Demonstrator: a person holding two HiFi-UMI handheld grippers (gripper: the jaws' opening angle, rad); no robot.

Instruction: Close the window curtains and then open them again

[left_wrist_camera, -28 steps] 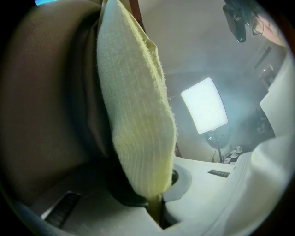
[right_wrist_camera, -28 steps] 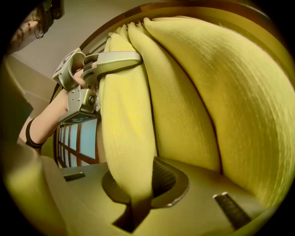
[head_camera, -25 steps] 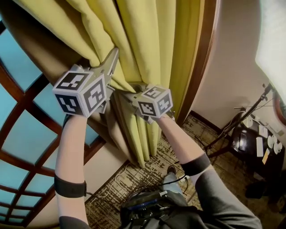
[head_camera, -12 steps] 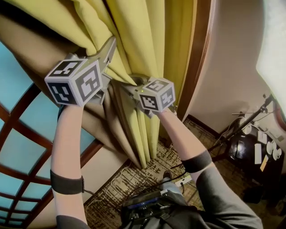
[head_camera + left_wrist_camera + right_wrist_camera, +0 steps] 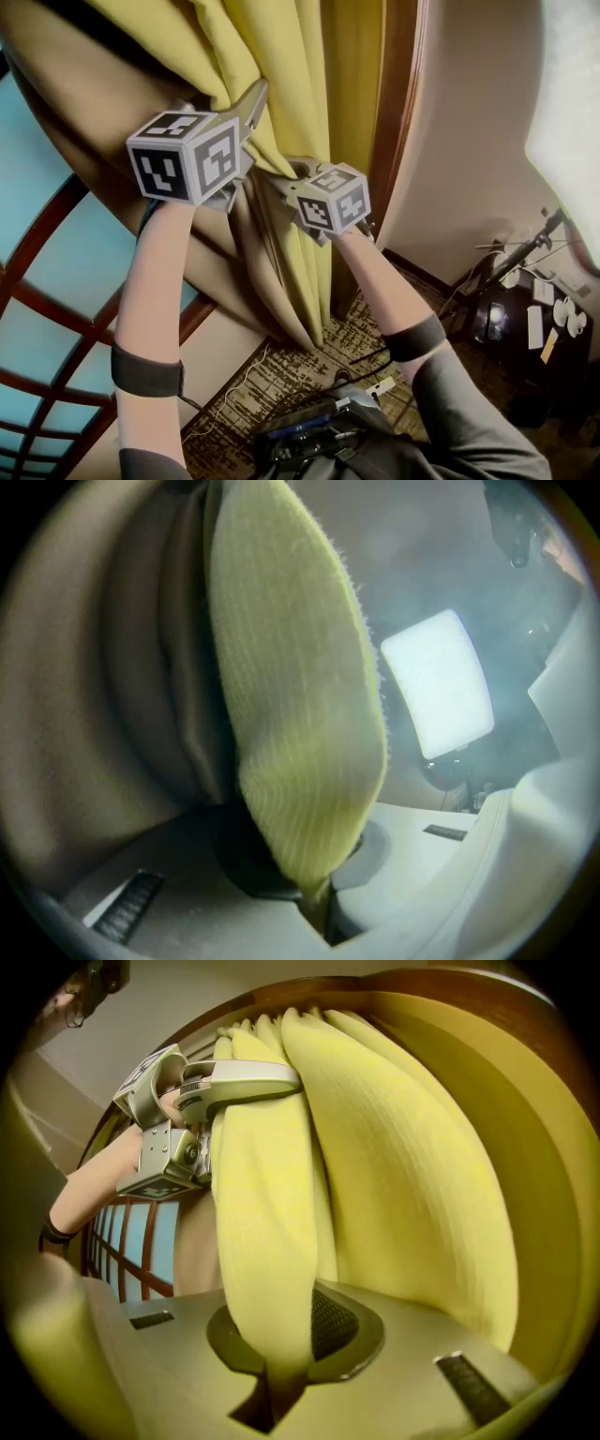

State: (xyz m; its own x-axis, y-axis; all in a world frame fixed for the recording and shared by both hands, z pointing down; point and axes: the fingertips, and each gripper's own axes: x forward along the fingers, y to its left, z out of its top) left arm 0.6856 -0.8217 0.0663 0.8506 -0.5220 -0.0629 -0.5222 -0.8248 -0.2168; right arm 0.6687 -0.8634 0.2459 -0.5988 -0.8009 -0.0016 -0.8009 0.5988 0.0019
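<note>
— Head view: what is closest to us?
— Some dark gear (image 5: 309,436) at the person's chest, right at the bottom. The left arm (image 5: 155,300) and the right arm (image 5: 380,295) reach up from there. Each one has a black band on it.

— What do the hands hold?
— A gripper each. The left gripper (image 5: 319,900) is pinched tight on a fold of the yellow curtain (image 5: 309,84). The cloth goes right down into the slit between its jaws.

— And the other one?
— The right gripper (image 5: 272,1387) is squeezed on a fold of the same curtain. It is near the left one, a bit lower and to the right.

— Where is the curtain?
— It hangs in thick folds, bunched up next to the brown wooden frame (image 5: 398,112) on the right. Its back side is tan.

— Can you see the window?
— Yes. The window (image 5: 56,244) is on the left. It has blue glass and dark wooden bars, and no curtain covers that part.

— What is far away?
— Down below is a patterned carpet (image 5: 281,375). At the right is a dark table (image 5: 492,319) with small white things on it.
</note>
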